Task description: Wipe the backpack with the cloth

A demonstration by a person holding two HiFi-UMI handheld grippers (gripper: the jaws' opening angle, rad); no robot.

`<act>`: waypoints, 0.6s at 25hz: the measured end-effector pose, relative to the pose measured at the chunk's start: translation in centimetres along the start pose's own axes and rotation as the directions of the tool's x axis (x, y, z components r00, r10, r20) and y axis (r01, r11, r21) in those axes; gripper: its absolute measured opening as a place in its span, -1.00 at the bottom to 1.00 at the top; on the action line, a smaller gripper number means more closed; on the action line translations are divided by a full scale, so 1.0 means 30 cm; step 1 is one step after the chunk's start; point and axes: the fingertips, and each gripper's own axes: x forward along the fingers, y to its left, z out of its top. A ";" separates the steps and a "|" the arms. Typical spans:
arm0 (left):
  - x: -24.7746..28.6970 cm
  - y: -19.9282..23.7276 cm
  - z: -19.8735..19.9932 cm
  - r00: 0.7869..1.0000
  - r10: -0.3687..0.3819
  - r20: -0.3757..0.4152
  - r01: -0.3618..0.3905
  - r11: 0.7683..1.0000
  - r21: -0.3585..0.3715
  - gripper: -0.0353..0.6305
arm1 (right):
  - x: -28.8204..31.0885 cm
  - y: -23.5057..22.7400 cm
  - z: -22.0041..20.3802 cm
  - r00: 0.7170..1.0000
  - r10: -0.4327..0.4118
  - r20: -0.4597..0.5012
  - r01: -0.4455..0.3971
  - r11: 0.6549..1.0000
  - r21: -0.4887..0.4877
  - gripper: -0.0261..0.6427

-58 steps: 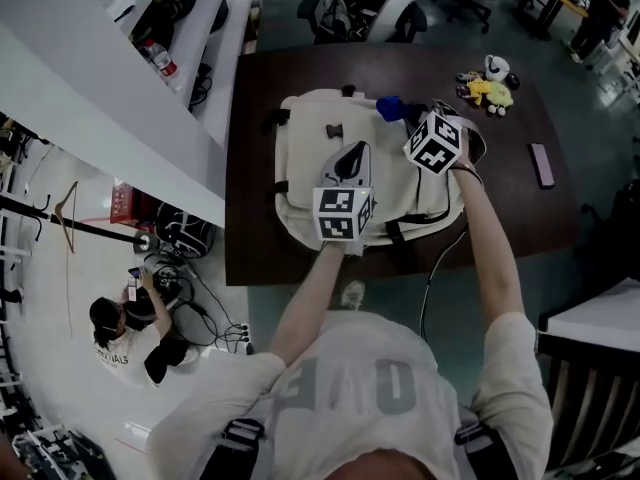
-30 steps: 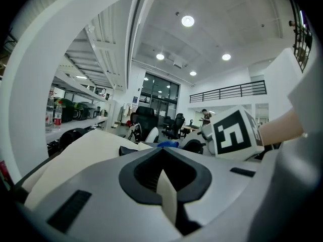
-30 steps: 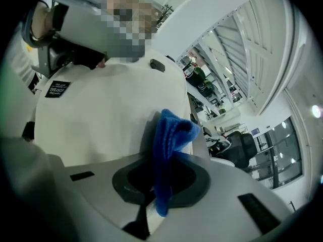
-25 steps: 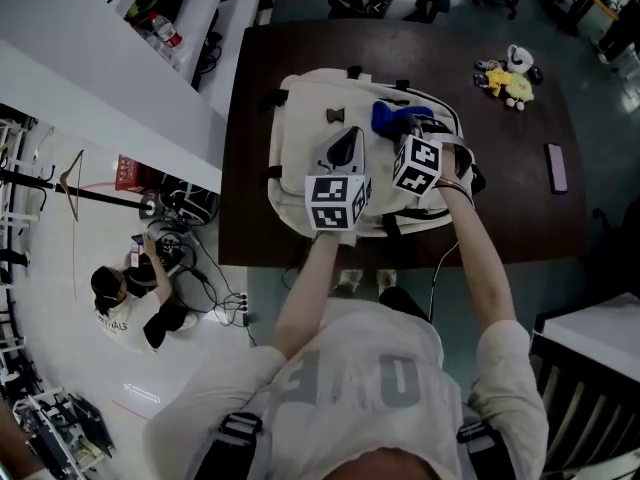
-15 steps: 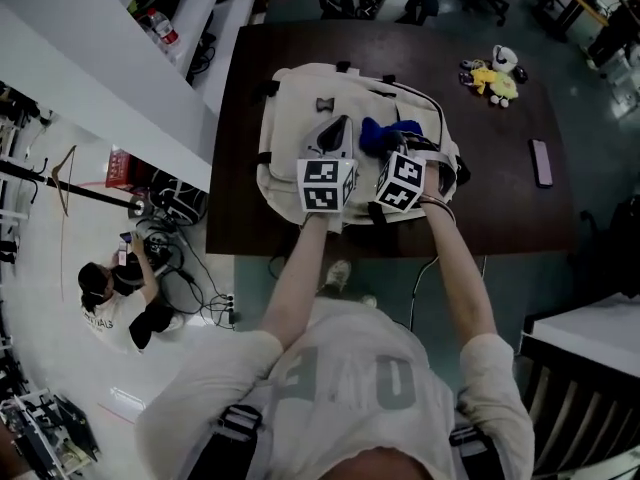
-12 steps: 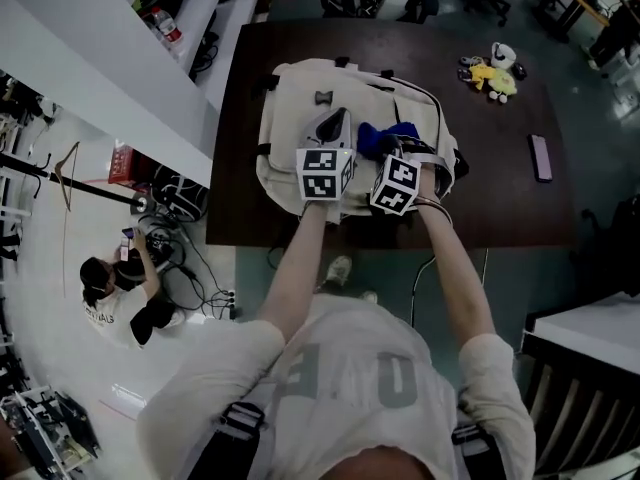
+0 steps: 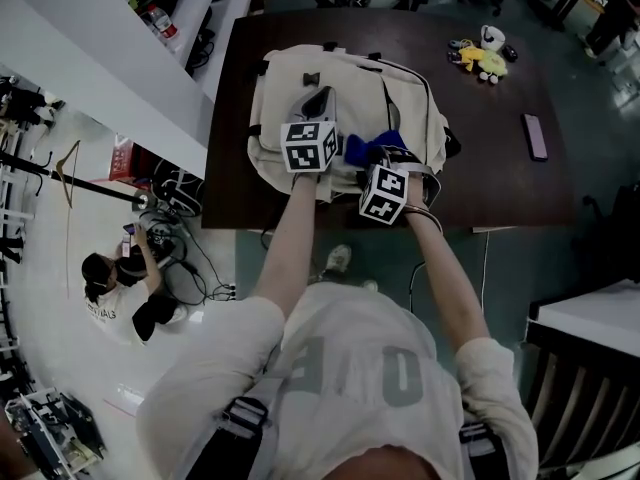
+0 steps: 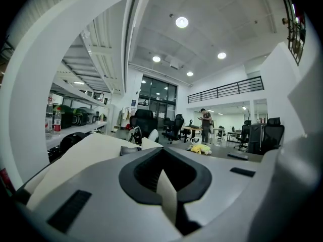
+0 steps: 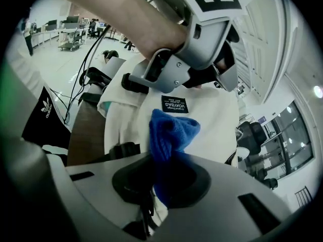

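The cream backpack (image 7: 290,78) lies flat on the dark table (image 7: 500,183), towards its left side. The right tool (image 9: 159,178) is clenched on the blue cloth (image 9: 170,132), which bunches up from its jaws against the backpack's near part (just below a black label (image 9: 174,105)). The left tool (image 8: 165,193) is closed on a thin pale sliver, probably a fold of backpack fabric.

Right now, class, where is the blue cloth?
The blue cloth is clamped in the right gripper's jaws, against the cream backpack near its front edge, just right of the left gripper in the head view.
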 end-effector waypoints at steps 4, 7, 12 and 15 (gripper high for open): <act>0.002 0.000 0.006 1.000 -0.001 0.004 0.001 1.000 0.002 -0.88 | -0.018 0.042 -0.003 1.000 0.024 0.002 -0.024 0.999 -0.034 -0.81; -0.001 -0.002 0.004 1.000 -0.004 0.005 0.005 1.000 -0.006 -0.88 | -0.023 0.076 -0.008 0.999 0.033 -0.002 -0.033 0.998 -0.058 -0.81; -0.001 0.003 0.004 1.000 0.007 0.003 -0.007 1.000 0.001 -0.88 | -0.034 0.121 -0.003 0.997 0.071 0.006 -0.070 0.993 -0.091 -0.81; -0.002 0.005 0.004 1.000 0.009 0.006 -0.009 1.000 -0.003 -0.88 | -0.048 0.125 -0.005 0.992 0.124 0.027 -0.121 0.988 -0.096 -0.81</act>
